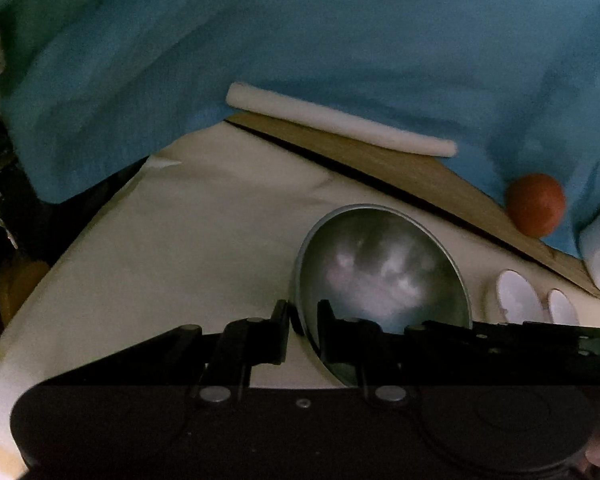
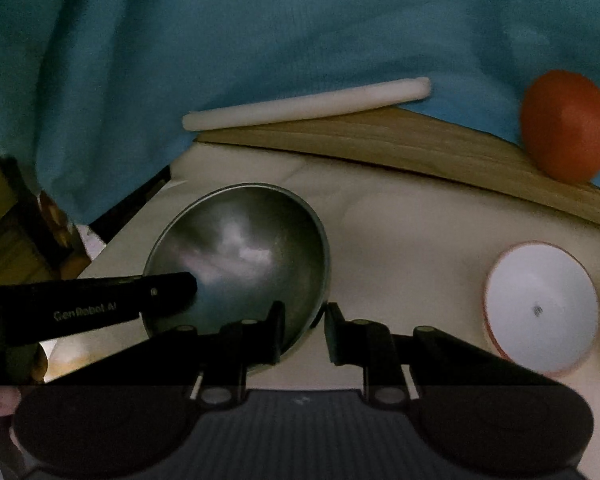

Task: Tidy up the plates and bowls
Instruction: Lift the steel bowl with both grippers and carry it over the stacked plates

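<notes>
Steel bowl (image 2: 240, 264): sits on the cream-covered table (image 1: 160, 248), left of centre in the right wrist view, mouth tipped toward the cameras, both grippers at its rim.
Left gripper (image 1: 303, 320): jaws nearly together and straddling the bowl's near-left rim, one finger outside the wall, one inside. It reads as a pinch on the rim, though actual contact is hard to confirm.
Right gripper (image 2: 303, 326): jaws parted with a clear gap; the bowl's right edge lies at the inner finger, and nothing is clamped.
How the bowl will handle: thin-walled metal, so I'd judge it light and stiff, not fragile, but smooth and slick. It can swivel in a one-point pinch.
Where to hold: on the rim, one pad inside and one outside, seated deep enough that the lip can't slide out. A second pinch on the opposite rim would stop any swing.
White dish (image 2: 540, 308): sits well to the right of the steel bowl, pale with an orange-tinged edge. Probably ceramic or plastic; I can't tell which.
Background: a wooden board (image 2: 380, 140), a white rod (image 2: 308, 102) and an orange ball (image 2: 566, 126) against blue cloth (image 2: 260, 32).
</notes>
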`<state>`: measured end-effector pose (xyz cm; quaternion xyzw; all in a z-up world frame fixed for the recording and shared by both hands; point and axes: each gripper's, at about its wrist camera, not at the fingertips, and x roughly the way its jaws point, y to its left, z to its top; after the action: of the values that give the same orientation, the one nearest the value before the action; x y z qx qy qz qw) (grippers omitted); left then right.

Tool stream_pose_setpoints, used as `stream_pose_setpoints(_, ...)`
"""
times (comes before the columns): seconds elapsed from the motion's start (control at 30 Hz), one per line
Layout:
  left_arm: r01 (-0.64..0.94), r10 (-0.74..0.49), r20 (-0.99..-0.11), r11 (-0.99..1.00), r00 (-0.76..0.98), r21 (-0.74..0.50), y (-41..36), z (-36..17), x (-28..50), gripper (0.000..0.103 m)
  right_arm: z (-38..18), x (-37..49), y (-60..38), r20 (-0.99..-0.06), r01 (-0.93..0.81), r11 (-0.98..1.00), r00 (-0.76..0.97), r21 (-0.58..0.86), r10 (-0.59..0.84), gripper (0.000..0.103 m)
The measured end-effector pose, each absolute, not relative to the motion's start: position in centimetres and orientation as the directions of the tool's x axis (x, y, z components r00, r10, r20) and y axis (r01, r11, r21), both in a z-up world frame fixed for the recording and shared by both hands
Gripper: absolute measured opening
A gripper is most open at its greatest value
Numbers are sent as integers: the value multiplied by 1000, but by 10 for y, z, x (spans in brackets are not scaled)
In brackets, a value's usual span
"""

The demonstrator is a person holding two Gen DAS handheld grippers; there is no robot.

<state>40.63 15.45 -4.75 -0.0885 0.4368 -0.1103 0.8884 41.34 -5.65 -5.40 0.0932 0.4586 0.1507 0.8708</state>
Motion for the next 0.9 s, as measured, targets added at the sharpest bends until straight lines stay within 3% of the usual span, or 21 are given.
stream_pose_setpoints(0.4,217,-335,-703,942,627,-255,76,-5,347,15,-13,348,-141,-722,-168,934,597,314,350,24)
stream_pose_setpoints(0.9,463,-470,-743,853,477,-242,-48,-17,300,18,-14,275,-258,-780,-54,959,570,277,258,24)
